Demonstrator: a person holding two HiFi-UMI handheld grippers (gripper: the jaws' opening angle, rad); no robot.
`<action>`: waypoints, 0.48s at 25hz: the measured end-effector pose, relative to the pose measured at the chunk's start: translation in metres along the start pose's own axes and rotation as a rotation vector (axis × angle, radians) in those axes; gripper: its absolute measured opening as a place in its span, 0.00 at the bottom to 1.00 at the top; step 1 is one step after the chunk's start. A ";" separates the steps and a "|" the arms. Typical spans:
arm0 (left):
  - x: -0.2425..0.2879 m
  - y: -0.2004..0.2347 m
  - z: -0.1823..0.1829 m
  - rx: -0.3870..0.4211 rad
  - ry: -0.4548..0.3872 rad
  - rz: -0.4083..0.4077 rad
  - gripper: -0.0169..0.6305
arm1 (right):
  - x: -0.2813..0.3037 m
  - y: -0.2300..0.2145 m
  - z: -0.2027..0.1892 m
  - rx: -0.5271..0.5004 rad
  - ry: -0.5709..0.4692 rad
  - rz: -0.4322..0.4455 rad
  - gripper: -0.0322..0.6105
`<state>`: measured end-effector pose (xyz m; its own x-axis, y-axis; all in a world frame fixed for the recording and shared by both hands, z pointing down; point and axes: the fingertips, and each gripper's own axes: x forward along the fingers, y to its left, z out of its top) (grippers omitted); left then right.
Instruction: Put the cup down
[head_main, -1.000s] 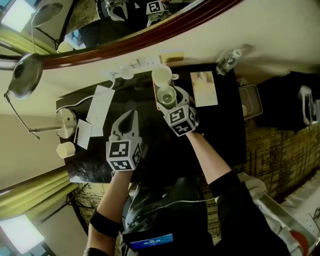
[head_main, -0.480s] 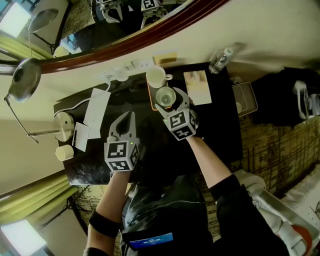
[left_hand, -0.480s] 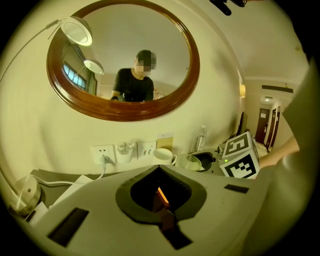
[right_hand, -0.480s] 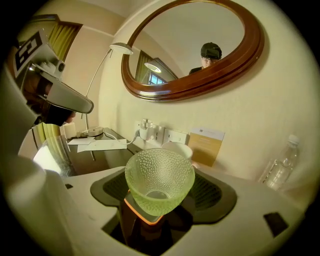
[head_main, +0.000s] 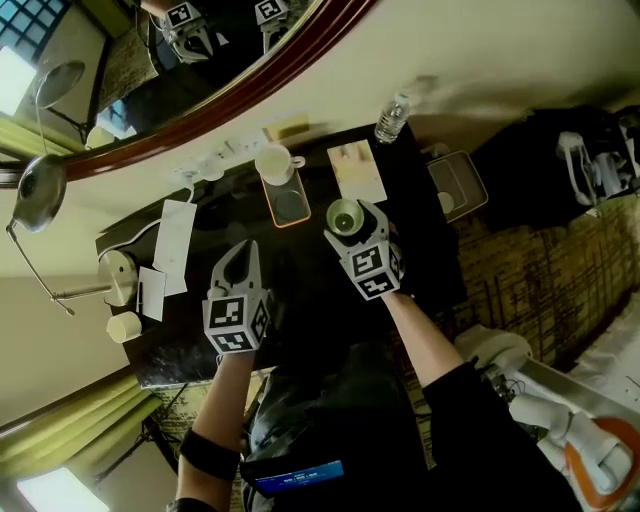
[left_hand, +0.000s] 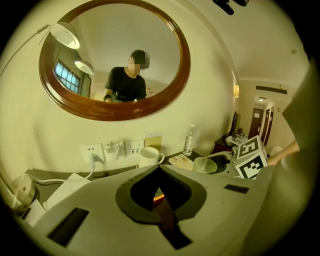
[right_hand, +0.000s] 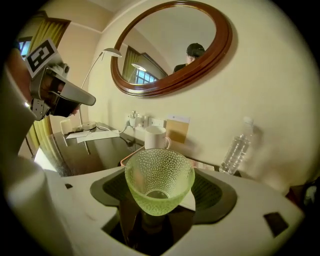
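Moved: right gripper (head_main: 351, 224) has carried the green glass cup (right_hand: 159, 176) off the orange tray (head_main: 287, 205), away from the white mug (head_main: 272, 163) | Grip: jaws wide, clamping the cup upright, probably seeking a free spot | Left gripper (head_main: 243, 262): closed, empty | Surface: dark glossy table (head_main: 310, 295) below an oval mirror (right_hand: 172, 82).
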<state>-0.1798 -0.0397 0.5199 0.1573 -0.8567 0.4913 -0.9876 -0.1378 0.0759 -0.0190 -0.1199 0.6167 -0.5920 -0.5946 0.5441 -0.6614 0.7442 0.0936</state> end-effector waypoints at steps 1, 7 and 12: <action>-0.001 -0.003 -0.001 0.006 0.001 -0.004 0.03 | -0.007 -0.003 -0.005 0.001 0.011 -0.011 0.67; -0.006 -0.018 -0.007 0.023 0.013 -0.012 0.03 | -0.031 -0.017 -0.040 0.025 0.036 -0.042 0.67; -0.008 -0.026 -0.009 0.036 0.011 -0.017 0.03 | -0.038 -0.024 -0.065 0.049 0.066 -0.057 0.68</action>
<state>-0.1552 -0.0250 0.5218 0.1742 -0.8483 0.5000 -0.9839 -0.1705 0.0535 0.0489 -0.0951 0.6478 -0.5220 -0.6127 0.5934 -0.7159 0.6929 0.0858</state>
